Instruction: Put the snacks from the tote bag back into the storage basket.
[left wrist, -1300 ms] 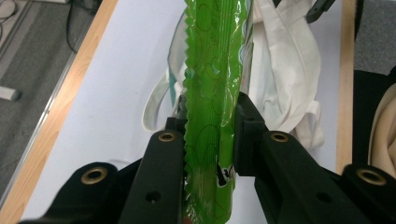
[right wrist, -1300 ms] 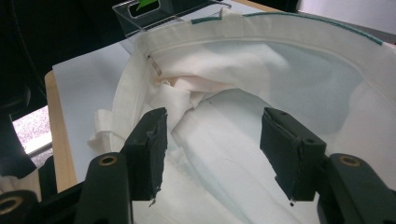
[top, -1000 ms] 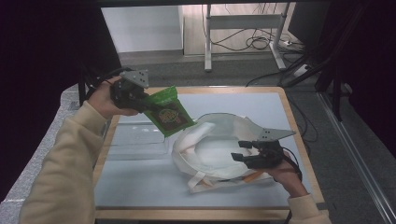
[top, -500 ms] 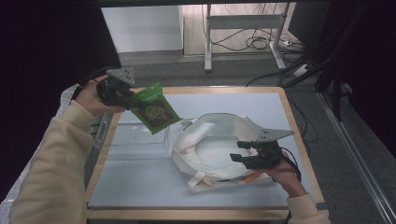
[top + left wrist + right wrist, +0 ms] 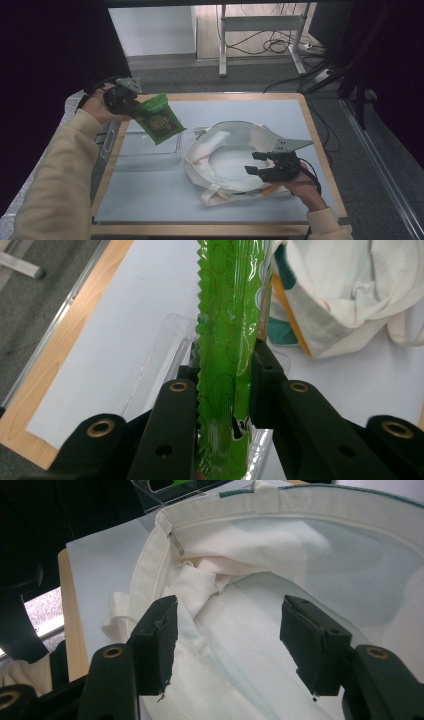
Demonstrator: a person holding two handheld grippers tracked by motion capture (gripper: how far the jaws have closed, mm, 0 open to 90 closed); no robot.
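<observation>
Right gripper: the right gripper sat nearest the person, low at the near right rim of the cloth bag; its jaws stood wide apart with nothing between them, pointing into the bag's mouth.
Bag: the white bag lay on the worktop, its mouth open upward and rounded; in the right gripper view the rim curved round the far side and the inside looked bare.
Clear box: a see-through box stood just left of the bag, between it and the worktop's left edge.
Packet: the green snack packet hung in the air above the far left of the box, up and to the left of the bag's mouth, well apart from it; its long axis ran from the jaws down toward the bag.
Left gripper: the left gripper was farthest, raised over the worktop's far left corner, its jaws closed on the packet's upper end.
Judgement: the packet probably had to travel right and toward the person, then down into the mouth; the left hand carried it, the right being placed to keep the rim open.
</observation>
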